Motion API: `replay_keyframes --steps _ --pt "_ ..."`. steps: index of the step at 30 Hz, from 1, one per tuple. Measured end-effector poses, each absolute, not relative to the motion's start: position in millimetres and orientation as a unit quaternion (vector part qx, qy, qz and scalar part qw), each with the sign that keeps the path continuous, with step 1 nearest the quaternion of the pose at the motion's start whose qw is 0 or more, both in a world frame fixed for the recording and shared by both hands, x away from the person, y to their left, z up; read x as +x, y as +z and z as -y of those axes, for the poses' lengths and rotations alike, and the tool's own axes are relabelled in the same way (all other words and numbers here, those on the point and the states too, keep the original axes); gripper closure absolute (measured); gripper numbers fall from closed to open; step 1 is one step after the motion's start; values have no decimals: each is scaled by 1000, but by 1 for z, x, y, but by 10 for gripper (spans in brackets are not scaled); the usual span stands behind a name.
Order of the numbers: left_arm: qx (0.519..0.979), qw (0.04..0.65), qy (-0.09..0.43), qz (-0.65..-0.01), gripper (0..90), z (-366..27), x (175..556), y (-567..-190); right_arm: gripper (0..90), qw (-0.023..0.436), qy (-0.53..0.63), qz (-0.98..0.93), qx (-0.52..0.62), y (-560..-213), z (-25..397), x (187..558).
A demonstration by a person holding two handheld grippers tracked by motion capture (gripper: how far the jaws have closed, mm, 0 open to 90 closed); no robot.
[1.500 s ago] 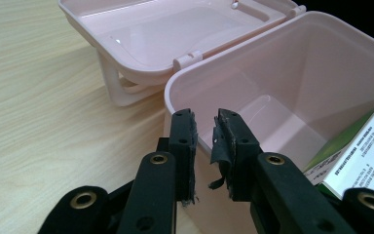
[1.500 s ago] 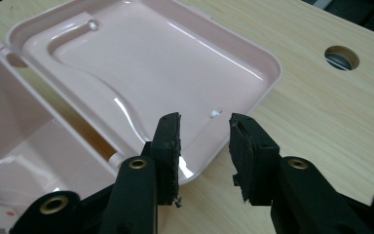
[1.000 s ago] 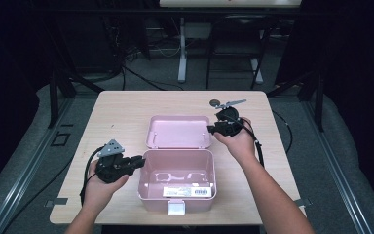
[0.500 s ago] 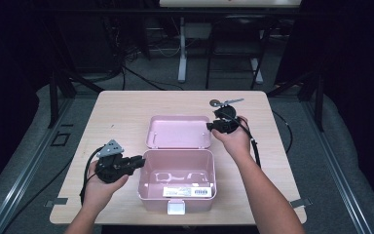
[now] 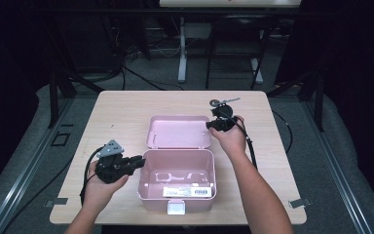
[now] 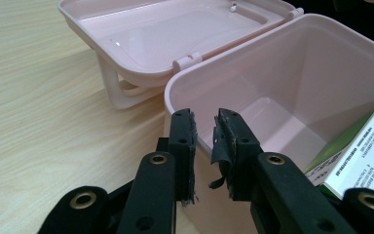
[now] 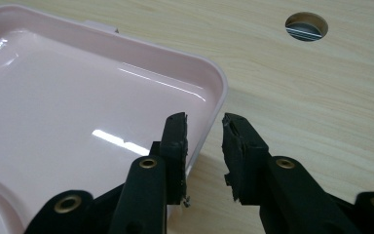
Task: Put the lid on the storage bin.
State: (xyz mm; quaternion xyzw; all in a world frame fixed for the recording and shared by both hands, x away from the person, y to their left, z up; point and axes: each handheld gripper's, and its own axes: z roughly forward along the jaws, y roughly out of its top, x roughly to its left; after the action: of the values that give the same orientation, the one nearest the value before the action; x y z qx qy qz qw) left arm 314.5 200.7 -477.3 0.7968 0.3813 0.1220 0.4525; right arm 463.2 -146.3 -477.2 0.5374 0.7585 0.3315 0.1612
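The pink box (image 5: 177, 179) stands open at the near middle of the counter (image 5: 126, 105), its lid (image 5: 178, 131) folded flat behind it toward the far side. At the box's left wall the left gripper (image 5: 137, 161) is held level, its fingers (image 6: 184, 146) a narrow gap apart and holding nothing. In the left gripper view they straddle the rim at the box's corner, one outside the wall and one over the inside; whether they touch the plastic cannot be told. That view also looks into the box, where a white and green carton (image 6: 358, 151) lies against the wall, and it shows the hinge and the handle tucked under the lid. From the high view the carton reads as a white label (image 5: 187, 191) on the box floor.

Farther off, the right gripper (image 5: 209, 125) sits at the lid's right edge. Its fingers (image 7: 175, 141) are slightly parted and empty, one over the lid's inner face, the other over bare wood beside the rim. The right gripper view shows a round cable hole (image 7: 306, 26) in the counter beyond. Bare wood lies open left and right of the box.
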Motion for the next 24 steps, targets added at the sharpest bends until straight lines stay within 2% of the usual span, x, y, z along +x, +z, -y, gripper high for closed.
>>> replay_keyframes --steps 13,24 --pt "796 453 121 -383 769 -201 315 -477 762 153 312 -745 570 -482 137 467" --pt "796 452 121 -384 770 -200 315 -477 792 165 316 -732 581 -477 134 464"
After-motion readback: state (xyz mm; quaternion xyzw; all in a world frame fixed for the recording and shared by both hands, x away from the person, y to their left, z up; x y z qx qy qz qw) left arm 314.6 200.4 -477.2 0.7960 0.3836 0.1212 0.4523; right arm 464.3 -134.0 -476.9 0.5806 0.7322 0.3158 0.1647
